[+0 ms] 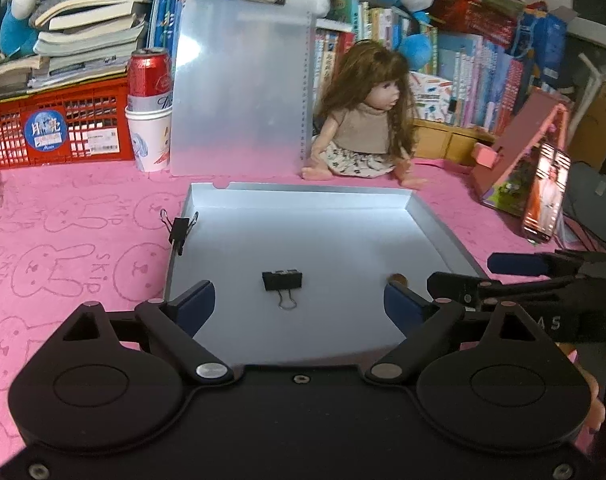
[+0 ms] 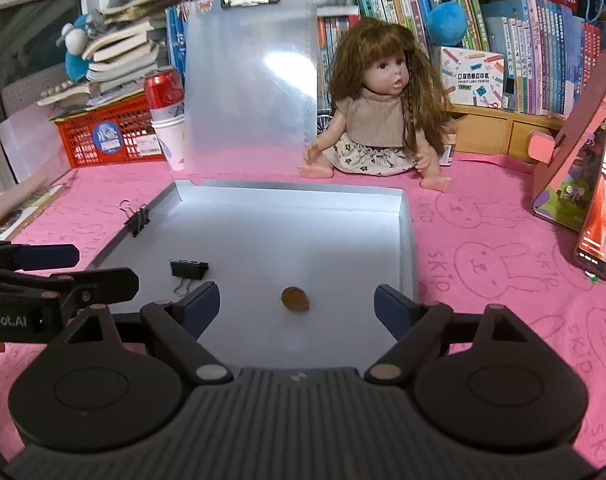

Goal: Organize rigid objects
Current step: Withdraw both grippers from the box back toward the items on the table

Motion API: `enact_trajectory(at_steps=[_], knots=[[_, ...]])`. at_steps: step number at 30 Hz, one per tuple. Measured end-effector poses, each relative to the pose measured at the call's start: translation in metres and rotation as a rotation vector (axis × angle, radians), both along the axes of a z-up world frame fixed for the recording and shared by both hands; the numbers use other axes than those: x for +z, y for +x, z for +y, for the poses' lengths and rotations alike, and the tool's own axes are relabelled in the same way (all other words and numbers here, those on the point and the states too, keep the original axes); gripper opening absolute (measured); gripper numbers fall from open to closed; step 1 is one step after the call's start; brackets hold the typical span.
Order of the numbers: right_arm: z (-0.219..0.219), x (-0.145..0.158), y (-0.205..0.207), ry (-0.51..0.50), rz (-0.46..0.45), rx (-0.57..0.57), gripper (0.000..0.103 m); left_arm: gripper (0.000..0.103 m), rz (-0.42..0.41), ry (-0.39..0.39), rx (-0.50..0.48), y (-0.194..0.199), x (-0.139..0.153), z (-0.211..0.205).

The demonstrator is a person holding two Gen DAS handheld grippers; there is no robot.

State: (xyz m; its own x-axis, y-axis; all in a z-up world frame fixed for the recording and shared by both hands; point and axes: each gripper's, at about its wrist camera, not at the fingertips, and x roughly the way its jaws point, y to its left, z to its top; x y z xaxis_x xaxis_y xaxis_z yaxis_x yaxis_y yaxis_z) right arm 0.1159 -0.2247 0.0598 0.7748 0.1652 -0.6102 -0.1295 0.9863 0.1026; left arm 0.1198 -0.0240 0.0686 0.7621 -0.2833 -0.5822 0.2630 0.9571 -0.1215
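two open grippers (image 1: 299,304) (image 2: 297,304) over tray (image 1: 303,194)

Dim room, glare on clipboard (image 1: 243,80), fisheye-bent edges, perhaps slightly soft

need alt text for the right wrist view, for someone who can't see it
The open right gripper hovers over a shallow grey tray on a pink cloth, a small brown nut lying between its jaws. A black binder clip lies left of it; a doll sits behind.
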Motion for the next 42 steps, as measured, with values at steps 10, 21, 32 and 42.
enact_trajectory(at_steps=[10,21,32,42], knots=[[0.001,-0.006,-0.051,-0.025,-0.125,0.018,0.093,0.091,-0.057,0.036,-0.044,-0.047,-0.012,-0.003],[-0.002,-0.02,-0.084,-0.051,-0.192,-0.006,0.093,0.09,-0.116,0.049,-0.005,-0.085,-0.027,0.001],[-0.001,-0.036,-0.102,-0.061,-0.188,0.032,0.093,0.07,-0.087,0.039,-0.033,-0.094,-0.041,-0.002],[0.012,-0.049,-0.113,-0.089,-0.192,0.107,0.086,0.047,-0.017,0.031,-0.019,-0.091,-0.055,-0.003]])
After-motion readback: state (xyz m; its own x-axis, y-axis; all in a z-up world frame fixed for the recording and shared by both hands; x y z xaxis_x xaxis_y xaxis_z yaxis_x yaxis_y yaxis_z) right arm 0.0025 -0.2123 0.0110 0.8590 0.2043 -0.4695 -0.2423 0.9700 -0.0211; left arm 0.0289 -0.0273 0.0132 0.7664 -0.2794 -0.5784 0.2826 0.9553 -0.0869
